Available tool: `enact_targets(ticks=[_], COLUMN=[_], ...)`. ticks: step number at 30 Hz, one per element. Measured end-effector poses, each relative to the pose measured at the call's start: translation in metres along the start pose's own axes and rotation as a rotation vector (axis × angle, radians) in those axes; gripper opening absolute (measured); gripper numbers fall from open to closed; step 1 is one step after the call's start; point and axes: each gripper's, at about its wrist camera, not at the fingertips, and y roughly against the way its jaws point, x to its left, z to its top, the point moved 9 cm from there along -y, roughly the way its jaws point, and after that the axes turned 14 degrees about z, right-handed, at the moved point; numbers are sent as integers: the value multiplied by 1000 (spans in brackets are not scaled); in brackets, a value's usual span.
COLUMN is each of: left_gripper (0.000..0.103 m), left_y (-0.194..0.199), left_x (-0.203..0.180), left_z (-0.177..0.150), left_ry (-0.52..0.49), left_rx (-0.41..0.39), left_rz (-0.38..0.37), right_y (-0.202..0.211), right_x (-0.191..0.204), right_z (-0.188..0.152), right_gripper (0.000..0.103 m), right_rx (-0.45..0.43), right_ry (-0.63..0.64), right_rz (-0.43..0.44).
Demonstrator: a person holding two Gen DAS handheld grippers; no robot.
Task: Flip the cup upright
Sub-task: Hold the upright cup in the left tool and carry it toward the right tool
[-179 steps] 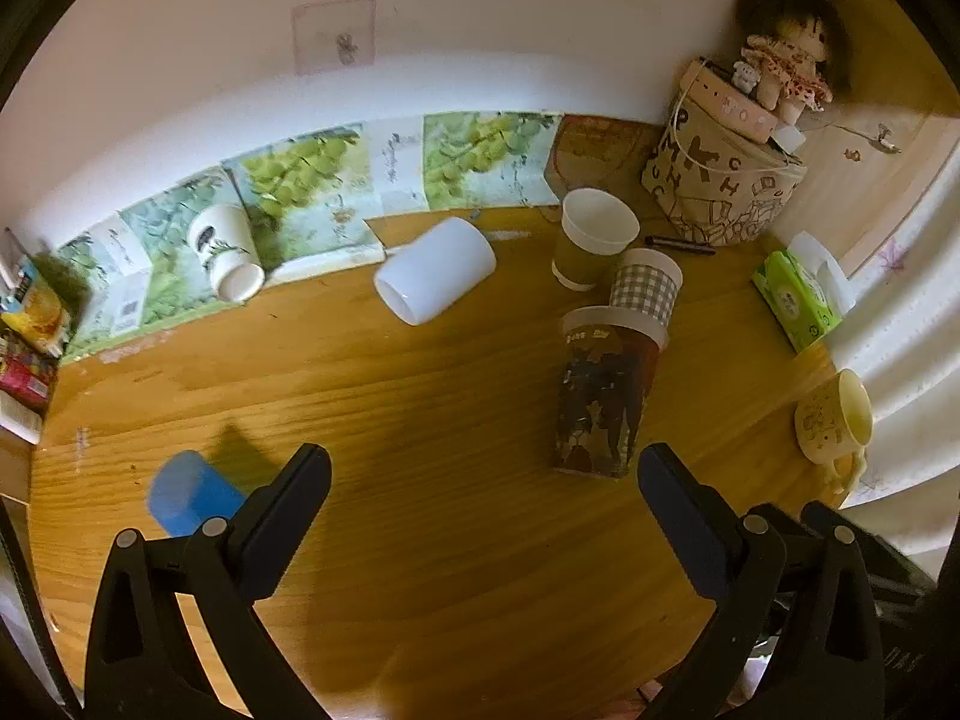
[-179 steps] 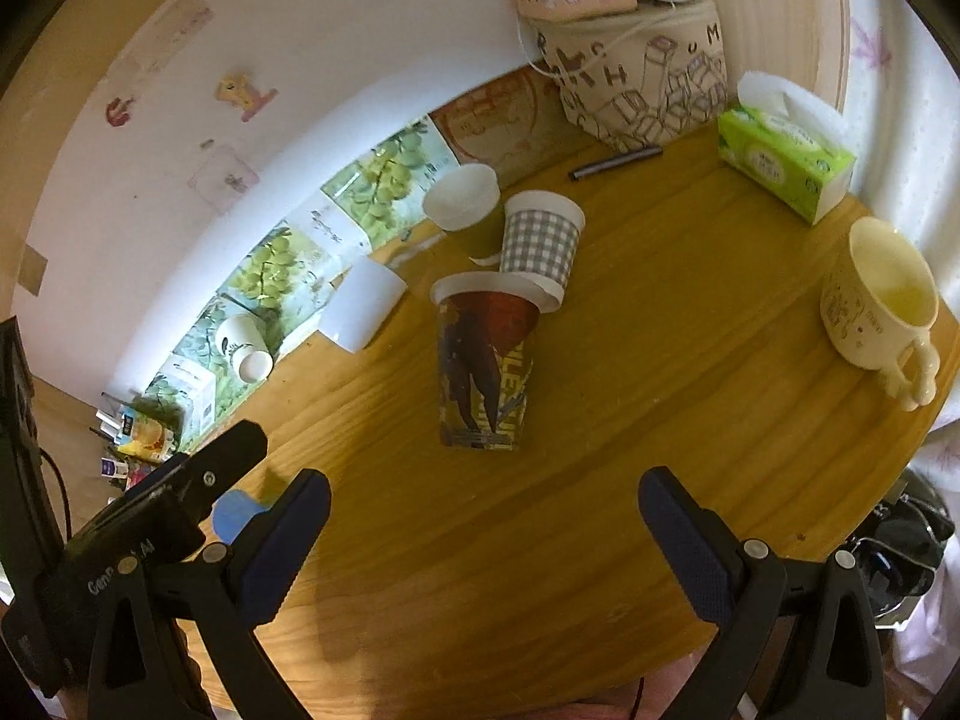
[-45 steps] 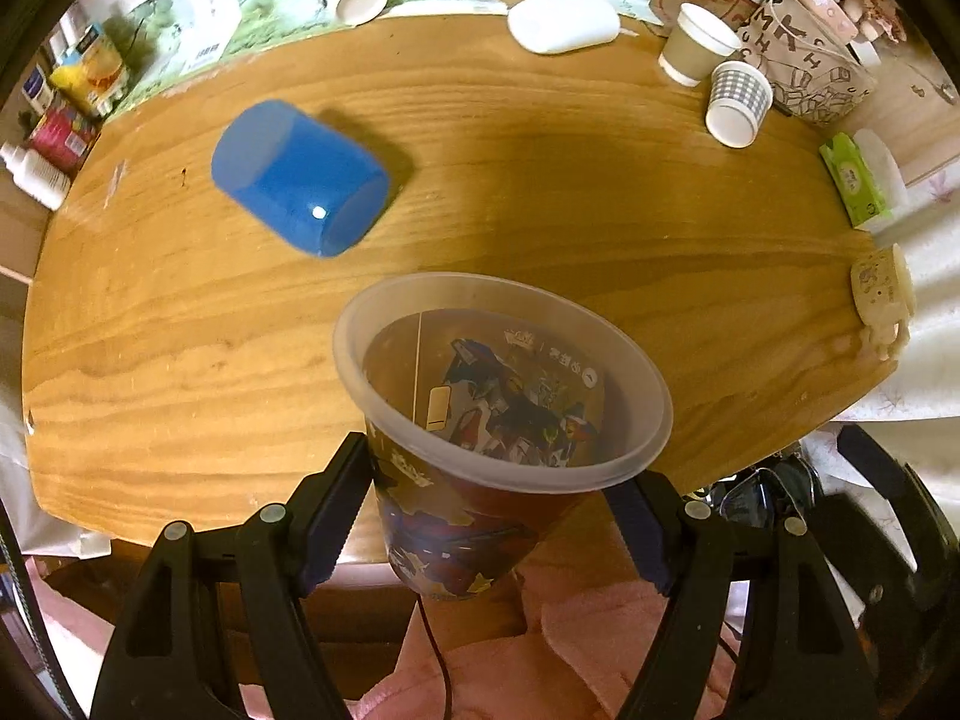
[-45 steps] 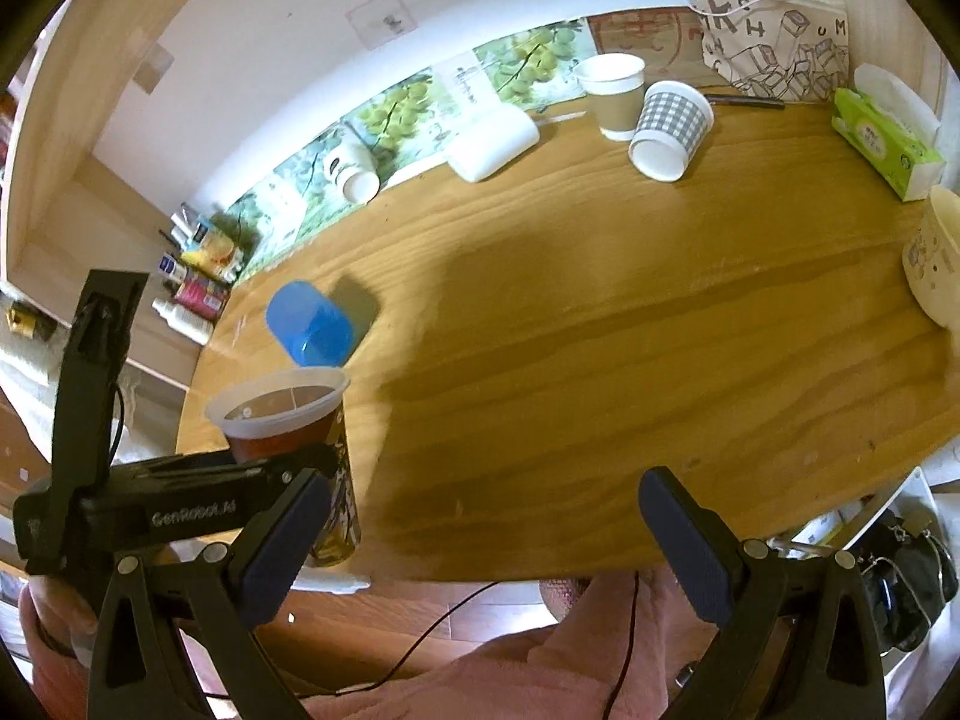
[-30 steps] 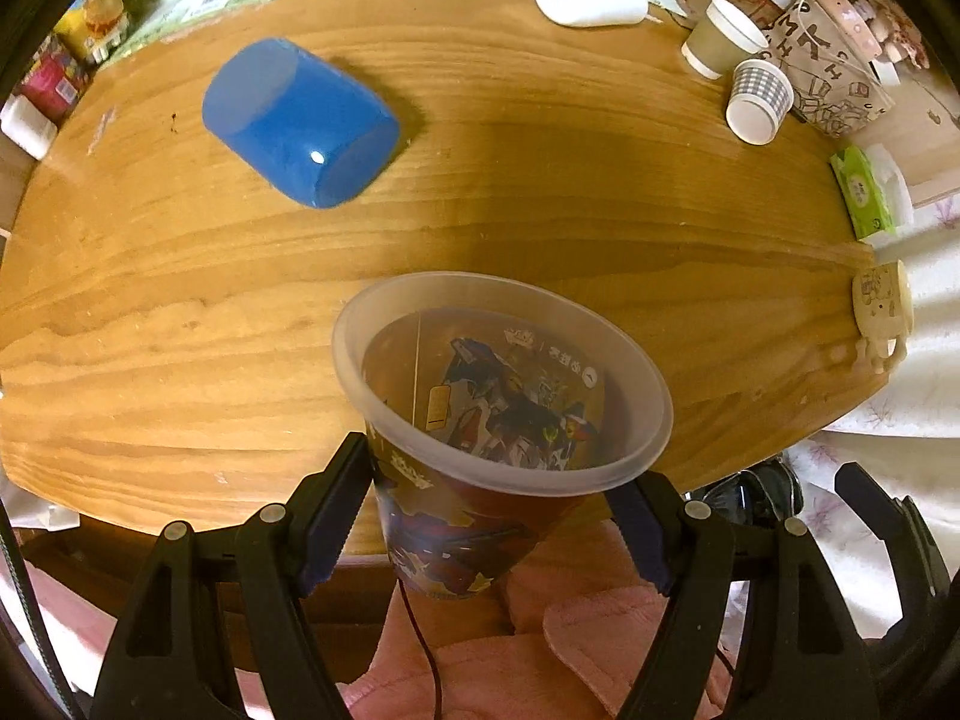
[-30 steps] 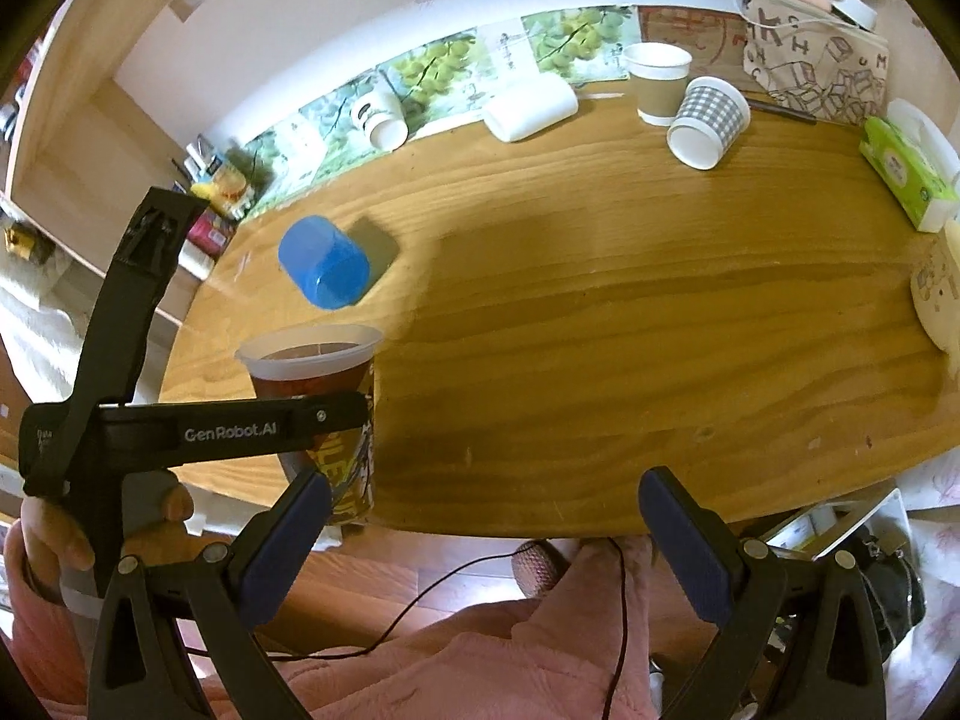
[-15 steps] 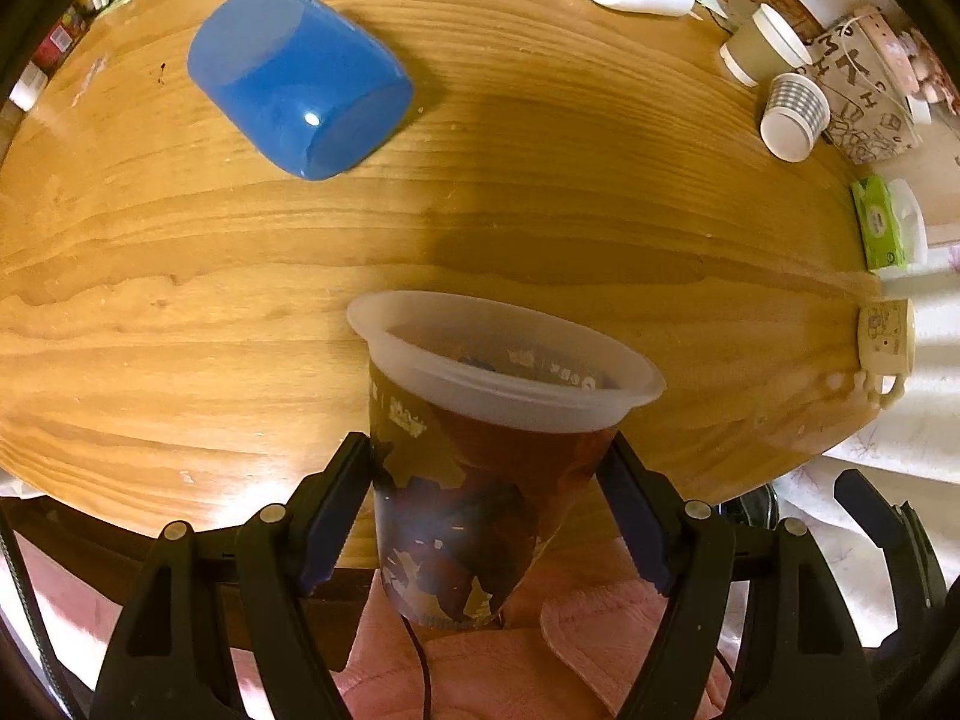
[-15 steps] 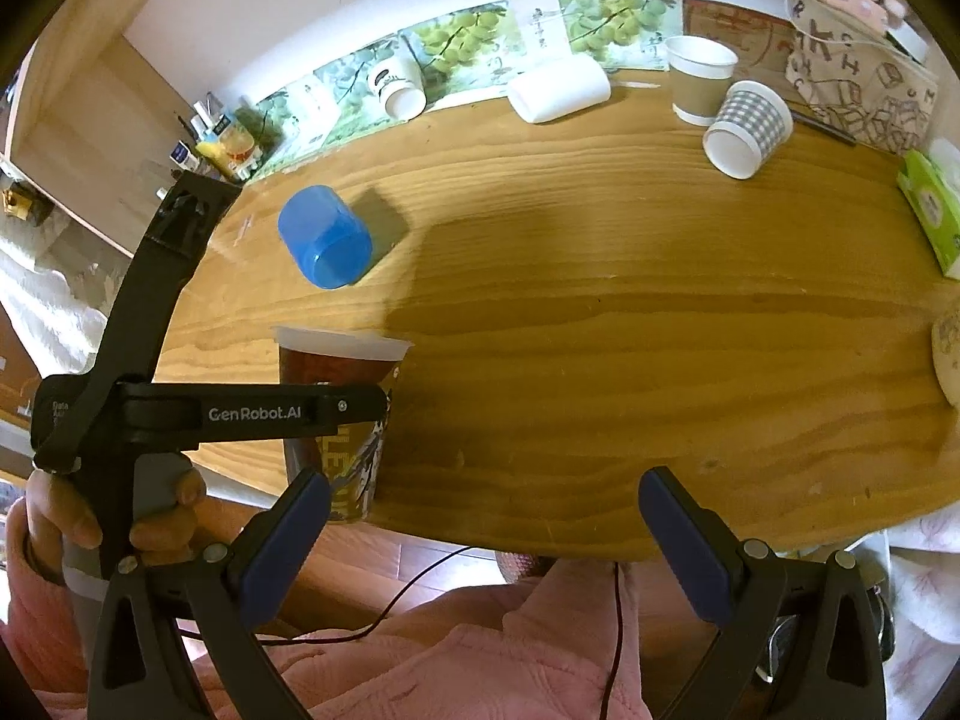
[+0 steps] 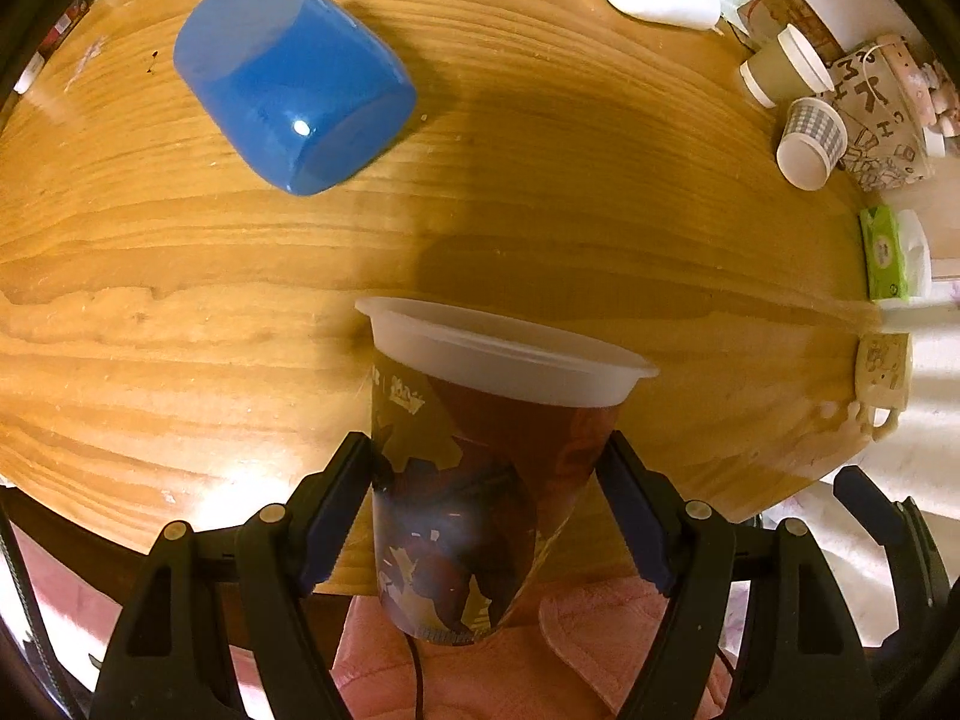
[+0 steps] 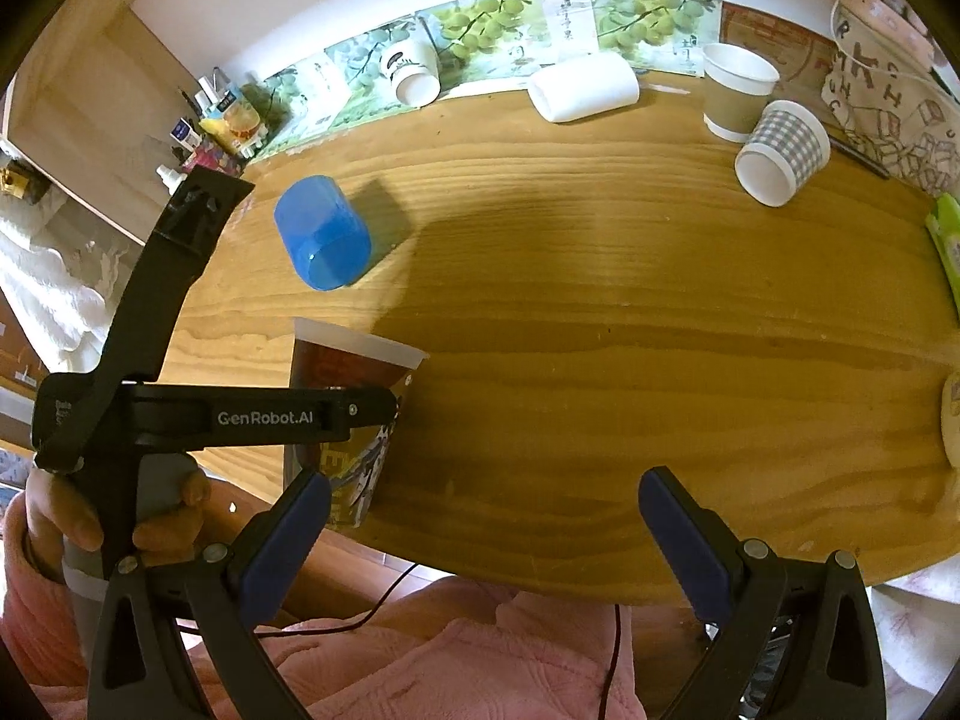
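The left gripper [image 9: 486, 498] has its jaws clamped on the sides of the printed cup [image 9: 480, 480], which stands mouth-up at the near edge of the wooden surface [image 9: 540, 180]. The right gripper [image 10: 480, 528] hangs over that same near edge with its jaws wide apart and nothing between them. A blue cup [image 9: 288, 78] lies on its side farther back, well apart from the printed cup.

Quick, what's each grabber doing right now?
Left gripper: closed on the printed cup, mouth up.
Right gripper: open, holding nothing.
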Motion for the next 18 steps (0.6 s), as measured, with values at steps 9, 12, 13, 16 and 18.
enact_targets(ticks=[9, 12, 13, 16, 18], left_gripper=[81, 81, 81, 82, 82], left_y=[2, -1, -2, -6, -7], left_x=[7, 8, 8, 7, 9], left_z=[-4, -6, -7, -9, -11], left_ry=[3, 1, 2, 7, 11], left_rx=[-12, 0, 7, 18, 23], left_rz=[-16, -25, -27, -27, -30], right_y=[-4, -7, -8, -10, -11], right_x=[-1, 0, 0, 1, 1], right_z=[2, 2, 2, 0, -1], right_gripper=[103, 103, 103, 103, 103], right_rx=[17, 26, 29, 37, 40], right_ry=[-2, 1, 3, 7, 3], right_rz=[4, 9, 11, 15, 18])
